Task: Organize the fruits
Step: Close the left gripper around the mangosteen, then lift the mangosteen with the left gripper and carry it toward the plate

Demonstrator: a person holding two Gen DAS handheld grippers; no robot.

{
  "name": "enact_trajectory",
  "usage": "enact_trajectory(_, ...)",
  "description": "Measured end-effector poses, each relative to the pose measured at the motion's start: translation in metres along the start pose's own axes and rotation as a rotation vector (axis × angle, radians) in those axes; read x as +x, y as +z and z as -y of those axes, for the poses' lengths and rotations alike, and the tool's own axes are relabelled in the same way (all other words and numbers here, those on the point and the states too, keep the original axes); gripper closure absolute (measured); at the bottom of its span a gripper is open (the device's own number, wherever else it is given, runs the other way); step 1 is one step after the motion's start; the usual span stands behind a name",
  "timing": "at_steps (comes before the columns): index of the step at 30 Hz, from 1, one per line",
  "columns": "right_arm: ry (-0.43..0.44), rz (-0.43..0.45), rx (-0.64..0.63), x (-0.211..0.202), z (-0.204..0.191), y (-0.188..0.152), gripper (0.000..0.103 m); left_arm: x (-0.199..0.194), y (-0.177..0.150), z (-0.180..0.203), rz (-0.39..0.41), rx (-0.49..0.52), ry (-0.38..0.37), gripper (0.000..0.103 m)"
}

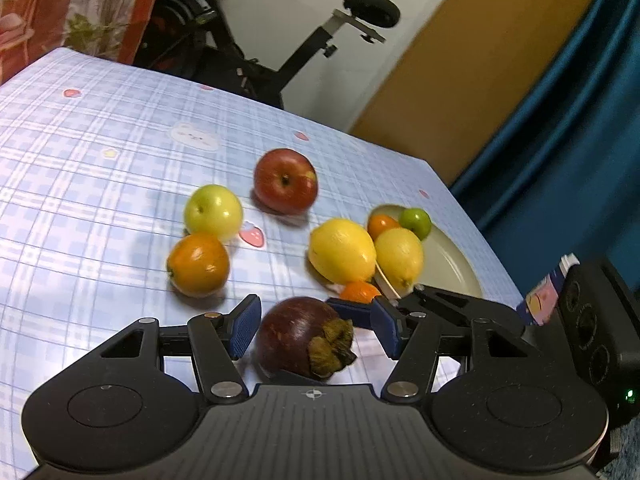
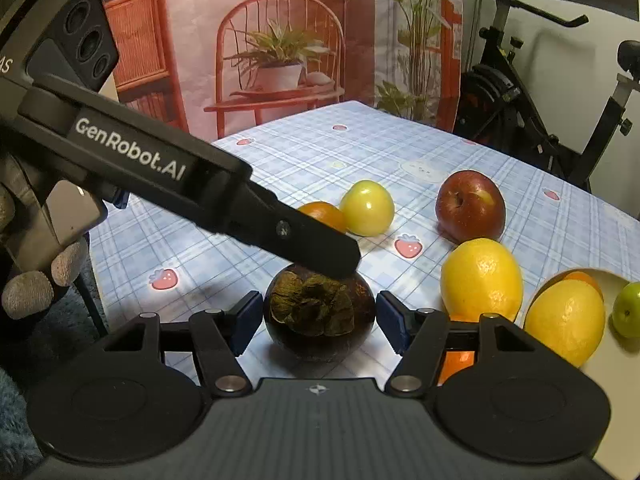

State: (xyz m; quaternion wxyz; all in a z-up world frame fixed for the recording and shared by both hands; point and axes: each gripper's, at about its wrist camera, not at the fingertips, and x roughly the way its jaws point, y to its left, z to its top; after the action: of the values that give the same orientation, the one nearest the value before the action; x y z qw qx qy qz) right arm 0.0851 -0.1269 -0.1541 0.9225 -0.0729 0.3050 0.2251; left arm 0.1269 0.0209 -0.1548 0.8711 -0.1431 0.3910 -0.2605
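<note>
One mangosteen (image 1: 296, 336), dark purple with a dried brown calyx, is sitting at the near edge of the blue checked tablecloth (image 1: 100, 152), and both claws are closing in around it. We are holding the left gripper (image 1: 316, 312) spread: its left pad is lying against the fruit's side while a strip of cloth is showing between the calyx and its right pad. We are bringing the right gripper (image 2: 318, 304) in from the right, facing the calyx, with a blue pad sitting right at each flank of the fruit; we cannot tell whether those pads are pressing or just beside it. In the right wrist view one finger of the left claw is reaching across the far top of the fruit, and a gloved left hand (image 2: 28, 292) is gripping that tool's handle.

Just beyond the fruit a small orange citrus (image 1: 360, 292) is peeking out, with a large lemon (image 1: 342, 250) lying behind it. To its right a second lemon (image 1: 400, 256) is resting on a pale plate (image 1: 452, 268) together with a small orange fruit (image 1: 382, 224) and a small green fruit (image 1: 417, 222). Farther left an orange (image 1: 198, 264) is touching a green apple (image 1: 214, 212), and a red apple (image 1: 285, 180) is standing farthest away. Past the table an exercise bike (image 1: 280, 60) is standing
</note>
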Motion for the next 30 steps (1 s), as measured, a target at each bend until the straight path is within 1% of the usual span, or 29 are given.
enact_trajectory(5,0.001,0.02,0.014,-0.001,0.001,-0.002,0.038,0.005,-0.002,0.005,-0.009,0.029,0.01,0.036)
enact_trajectory(12,-0.01,0.057,0.031,-0.001,0.001,-0.007,0.038,0.01,-0.003,-0.001,-0.017,0.003,0.053,0.036)
enact_trajectory(17,-0.006,0.054,0.04,0.001,0.001,-0.011,0.037,0.011,-0.003,-0.005,-0.019,-0.007,0.071,0.036)
enact_trajectory(22,0.001,0.059,0.057,0.003,0.004,-0.011,0.037,0.01,-0.005,-0.002,-0.018,0.01,0.083,0.037)
enact_trajectory(28,0.01,0.057,0.059,0.008,0.003,-0.014,0.037,0.017,-0.009,0.001,-0.046,0.036,0.108,0.038)
enact_trajectory(30,0.014,0.05,0.056,0.009,0.003,-0.015,0.037,0.017,-0.009,0.001,-0.05,0.045,0.118,0.041)
